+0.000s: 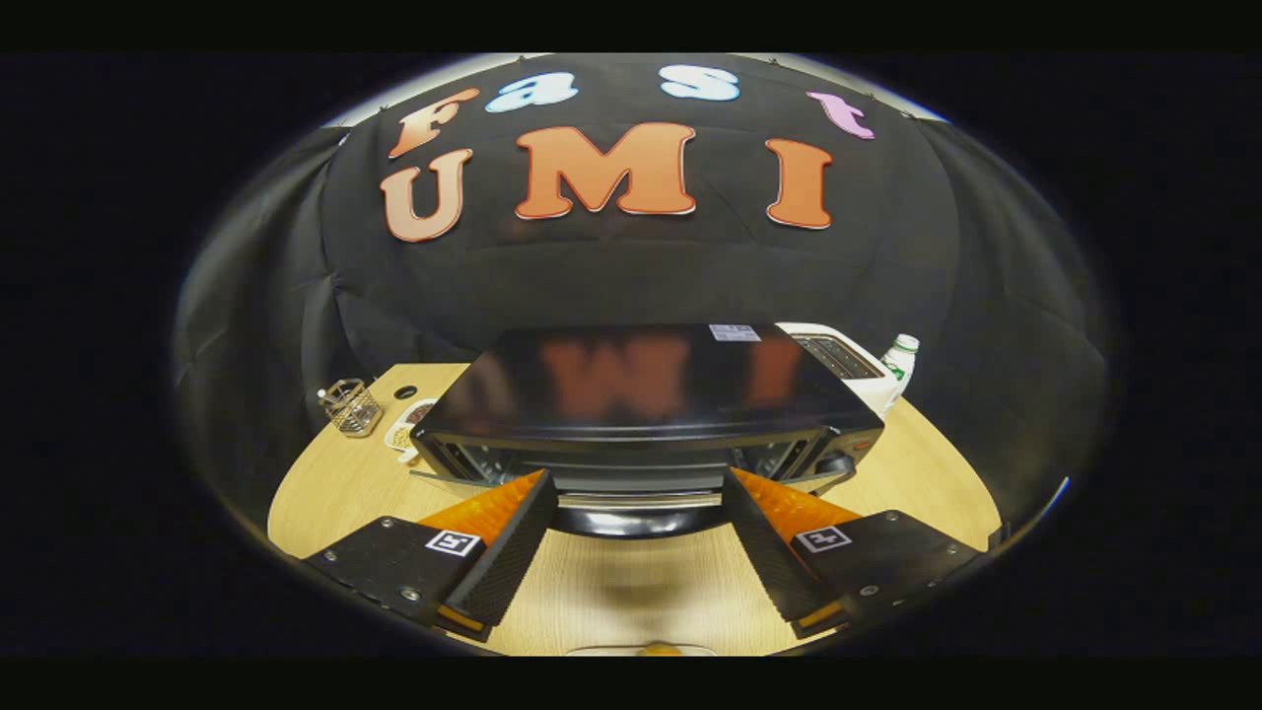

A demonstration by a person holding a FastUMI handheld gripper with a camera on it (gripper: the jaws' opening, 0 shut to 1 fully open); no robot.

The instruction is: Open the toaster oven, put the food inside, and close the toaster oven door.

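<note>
A black toaster oven point(631, 390) with a glossy top stands on the wooden table point(325, 488), just ahead of my fingers. Its chrome door handle point(639, 500) lies crosswise in the gap between my fingertips. Through the front I see metal racks on both sides; whether the door is fully closed I cannot tell. My gripper point(639, 480) is open, its fingers wide apart on either side of the handle and pressing on nothing. Below the fingers, close to me, an orange piece of food point(659, 649) sits on a white plate point(601, 651), mostly cut off.
Left of the oven are a wire basket point(350, 406) and a small plate with food point(406, 431). Behind the oven's right corner stand a white appliance point(838, 357) and a white bottle with a green label point(899, 360). Black cloth walls the table in.
</note>
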